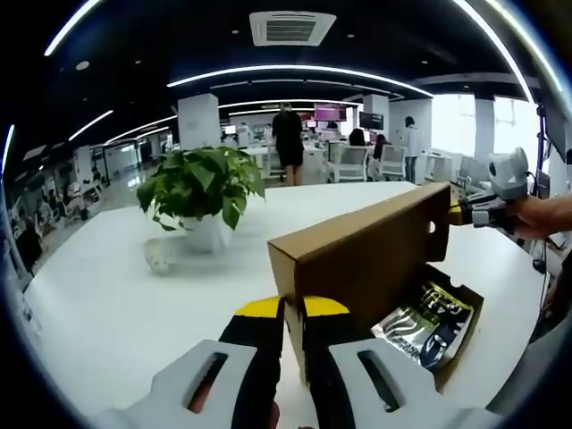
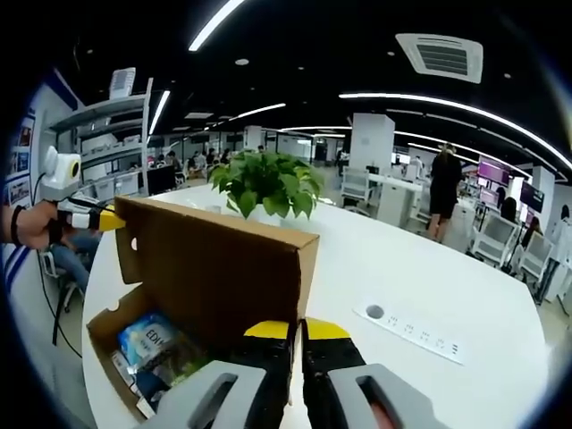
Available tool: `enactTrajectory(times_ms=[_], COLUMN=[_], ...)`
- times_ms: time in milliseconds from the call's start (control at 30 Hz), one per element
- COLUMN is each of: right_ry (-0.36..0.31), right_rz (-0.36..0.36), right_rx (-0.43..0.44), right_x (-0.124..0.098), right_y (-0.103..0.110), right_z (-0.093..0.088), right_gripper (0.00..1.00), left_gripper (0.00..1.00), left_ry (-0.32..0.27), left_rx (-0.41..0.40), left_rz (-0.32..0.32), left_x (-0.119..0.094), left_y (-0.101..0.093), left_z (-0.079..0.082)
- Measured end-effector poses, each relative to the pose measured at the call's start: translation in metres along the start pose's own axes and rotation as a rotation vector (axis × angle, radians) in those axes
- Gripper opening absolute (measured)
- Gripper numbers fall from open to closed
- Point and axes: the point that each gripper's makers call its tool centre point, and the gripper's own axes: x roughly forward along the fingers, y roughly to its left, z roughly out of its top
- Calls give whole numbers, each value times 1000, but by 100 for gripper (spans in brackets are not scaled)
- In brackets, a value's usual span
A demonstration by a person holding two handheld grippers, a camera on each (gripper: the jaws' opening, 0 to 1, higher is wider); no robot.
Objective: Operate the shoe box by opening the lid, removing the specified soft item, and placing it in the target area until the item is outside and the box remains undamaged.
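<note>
The brown cardboard shoe box (image 1: 451, 353) sits open on the white table, its lid (image 1: 366, 255) standing upright. My left gripper (image 1: 293, 308) is shut on the lid's near end, one yellow-tipped jaw on each side. My right gripper (image 1: 459, 213), held by a hand, pinches the lid's far end. In the right gripper view, my right gripper (image 2: 298, 329) is clamped on the near end of the lid (image 2: 214, 268), and my left gripper (image 2: 109, 220) grips the far corner. Inside the box lies a soft shiny packet (image 1: 425, 322), printed blue and white (image 2: 146, 340).
A potted green plant (image 1: 202, 188) (image 2: 268, 183) in a white pot stands on the table (image 1: 107, 304) beyond the box. A flush socket strip (image 2: 416, 332) lies in the tabletop to the right. Office desks, chairs and people fill the background.
</note>
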Motion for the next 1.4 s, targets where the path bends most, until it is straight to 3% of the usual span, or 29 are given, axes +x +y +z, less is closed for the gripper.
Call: enactTrajectory(times_ms=[467, 767, 1400], right_ry=[68, 77, 106], right_rz=[-11, -11, -12], right_rx=[20, 37, 55], right_x=[16, 22, 36], right_y=[-1, -1, -4], right_z=[-20, -24, -37], right_gripper=[0, 0, 0], left_gripper=[4, 4, 4], left_ry=[22, 40, 123], left_rx=[4, 5, 4], left_rz=[6, 9, 6], left_x=[20, 31, 45], left_y=[9, 13, 14], left_z=[-7, -13, -48])
